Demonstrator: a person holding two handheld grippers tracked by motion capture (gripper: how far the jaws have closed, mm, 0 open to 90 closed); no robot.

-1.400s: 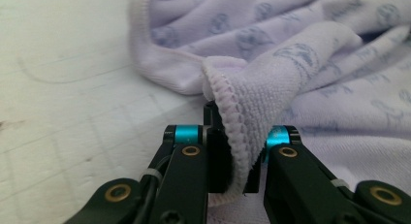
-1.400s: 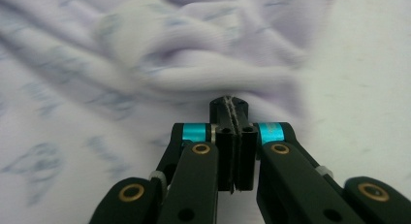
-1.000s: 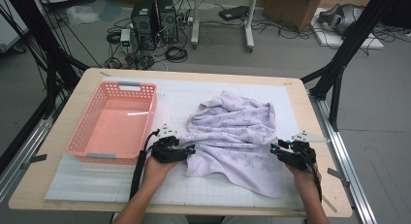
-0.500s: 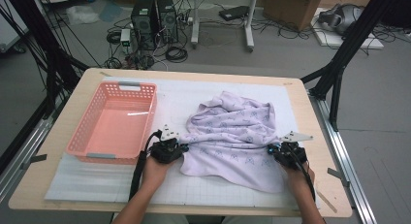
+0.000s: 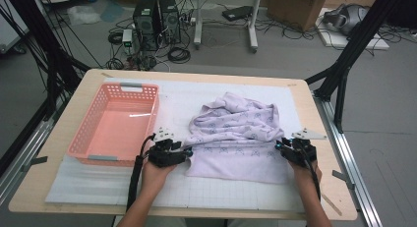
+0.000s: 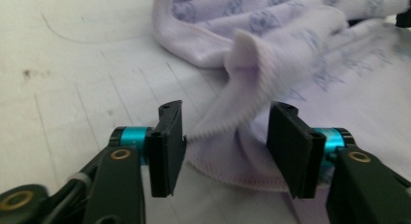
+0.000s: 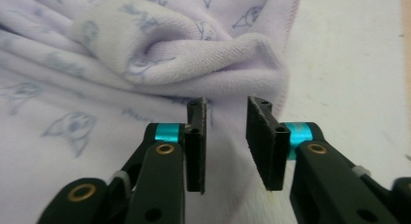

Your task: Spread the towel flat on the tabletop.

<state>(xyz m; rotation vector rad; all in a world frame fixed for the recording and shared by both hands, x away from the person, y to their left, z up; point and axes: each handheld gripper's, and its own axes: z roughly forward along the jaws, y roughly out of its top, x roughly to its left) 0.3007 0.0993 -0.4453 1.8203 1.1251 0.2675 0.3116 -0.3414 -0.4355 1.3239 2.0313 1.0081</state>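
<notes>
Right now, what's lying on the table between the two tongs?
In the high view, the lilac cloth spans the whole stretch from the left tongs to the right tongs.

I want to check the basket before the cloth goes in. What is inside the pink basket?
The pink basket looks empty: its bare floor shows, with a bright glare. The strip behind its near wall is hidden. The lilac cloth lies beside it on the mat.

The cloth (image 5: 236, 138) is pale lilac, printed all over with small blue-grey figures, its hem a shade deeper purple. Left of the cloth, the basket (image 5: 83, 133) is salmon pink with a lattice wall. Under the cloth lies a white mat (image 5: 221, 192) with a faint grey grid, on a light wooden tabletop (image 5: 74, 94). Both grippers' jaws are black, with turquoise collars behind them.
</notes>
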